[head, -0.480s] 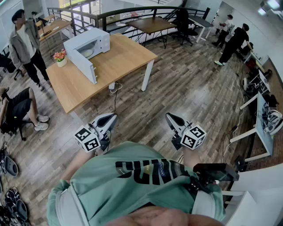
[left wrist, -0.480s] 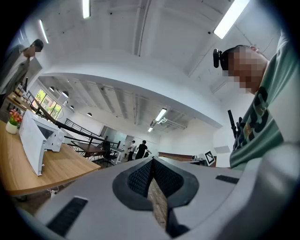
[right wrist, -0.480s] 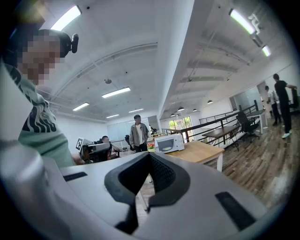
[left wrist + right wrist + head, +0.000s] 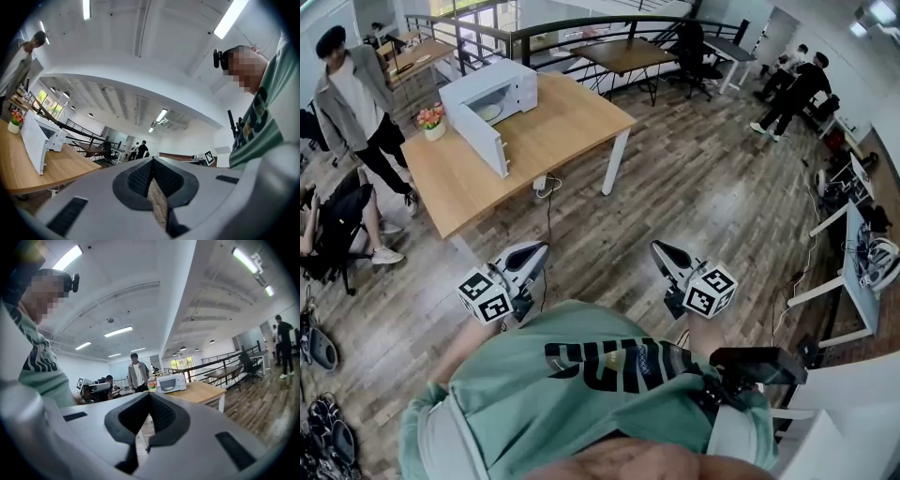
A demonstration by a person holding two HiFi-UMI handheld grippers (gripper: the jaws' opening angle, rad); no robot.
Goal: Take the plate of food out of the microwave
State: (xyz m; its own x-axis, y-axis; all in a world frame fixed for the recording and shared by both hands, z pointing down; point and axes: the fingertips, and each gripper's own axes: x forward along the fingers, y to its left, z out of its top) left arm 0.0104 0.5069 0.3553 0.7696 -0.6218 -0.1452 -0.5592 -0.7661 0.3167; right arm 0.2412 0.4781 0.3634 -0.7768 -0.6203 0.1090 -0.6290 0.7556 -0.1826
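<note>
Left gripper [image 4: 535, 250] clenched, empty; right gripper [image 4: 660, 250] clenched on nothing too. We stand well apart from table [image 4: 567, 122]. Microwave [image 4: 483, 82] door open, plate of food [image 4: 490, 112] inside cavity. We judge nothing done yet: approach, reach in, lift plate out.

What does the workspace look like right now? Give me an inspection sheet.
Surface: light wooden table, far ahead.
Job's things: white microwave on it, door open; pale plate inside, contents unclear.
Clutter: small pot of pink flowers beside the microwave.
Tools: left tool and right tool shut, empty, low near the body.
Cables: cord hanging off the table edge to the floor.
Surroundings: wood-plank floor; standing person in a grey jacket by the table.
</note>
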